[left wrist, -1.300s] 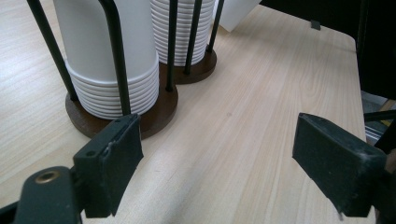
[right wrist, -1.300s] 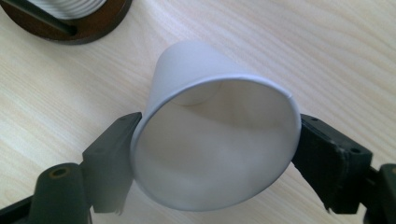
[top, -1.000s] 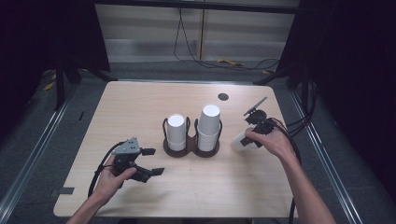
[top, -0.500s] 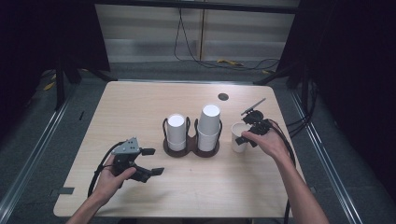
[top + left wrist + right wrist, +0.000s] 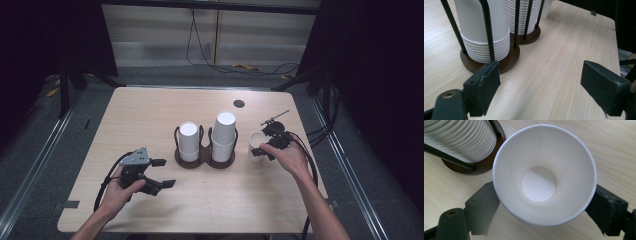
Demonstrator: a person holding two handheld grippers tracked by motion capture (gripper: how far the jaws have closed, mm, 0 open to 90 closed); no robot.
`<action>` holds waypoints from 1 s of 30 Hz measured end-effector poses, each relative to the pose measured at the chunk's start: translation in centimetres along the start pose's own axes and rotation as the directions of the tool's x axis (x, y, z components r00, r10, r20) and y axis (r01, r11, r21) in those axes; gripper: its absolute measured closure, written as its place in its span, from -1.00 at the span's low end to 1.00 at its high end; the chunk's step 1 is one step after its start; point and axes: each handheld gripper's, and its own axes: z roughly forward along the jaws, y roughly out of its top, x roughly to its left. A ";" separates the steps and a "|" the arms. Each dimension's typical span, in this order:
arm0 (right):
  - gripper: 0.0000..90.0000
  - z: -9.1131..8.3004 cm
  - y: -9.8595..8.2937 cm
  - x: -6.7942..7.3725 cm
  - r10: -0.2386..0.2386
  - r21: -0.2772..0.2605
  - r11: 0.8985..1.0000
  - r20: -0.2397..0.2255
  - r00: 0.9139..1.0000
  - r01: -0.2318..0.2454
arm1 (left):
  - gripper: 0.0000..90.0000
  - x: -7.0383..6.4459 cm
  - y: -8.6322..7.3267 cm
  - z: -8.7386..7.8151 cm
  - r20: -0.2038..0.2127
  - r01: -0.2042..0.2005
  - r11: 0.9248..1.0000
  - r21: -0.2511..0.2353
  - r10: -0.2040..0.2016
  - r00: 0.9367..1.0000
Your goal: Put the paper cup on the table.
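My right gripper [image 5: 262, 148] reaches in from table's [image 5: 150, 107] right side, jaws clamped on cup [image 5: 544, 185] (white, empty, mouth up), just right of holder [image 5: 205, 159] with two cup stacks. My left gripper [image 5: 159, 174] low at front left, jaws wide apart, nothing between.

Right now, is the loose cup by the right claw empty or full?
Empty: the right gripper view looks straight into the paper cup and shows its bare white bottom.
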 end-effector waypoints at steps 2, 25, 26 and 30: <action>-0.63 -0.2 -0.1 0.0 0.007 -0.013 1.000 -0.003 1.000 -0.007 | -0.65 0.0 0.0 -0.1 0.000 -0.002 1.000 0.001 0.002 1.000; -0.61 -1.6 -3.7 -0.1 0.087 -0.187 0.978 -0.023 0.996 -0.090 | -0.65 0.2 0.2 -0.9 -0.030 0.006 1.000 -0.023 -0.007 1.000; -0.60 -1.7 -3.9 0.1 0.087 -0.198 0.976 -0.026 0.996 -0.091 | -0.65 0.2 0.2 -0.9 -0.028 0.003 1.000 -0.021 -0.004 1.000; -0.59 -1.7 -4.9 0.6 0.088 -0.240 0.967 -0.022 0.996 -0.091 | -0.65 0.2 0.1 -1.0 -0.037 0.000 1.000 -0.012 0.000 0.999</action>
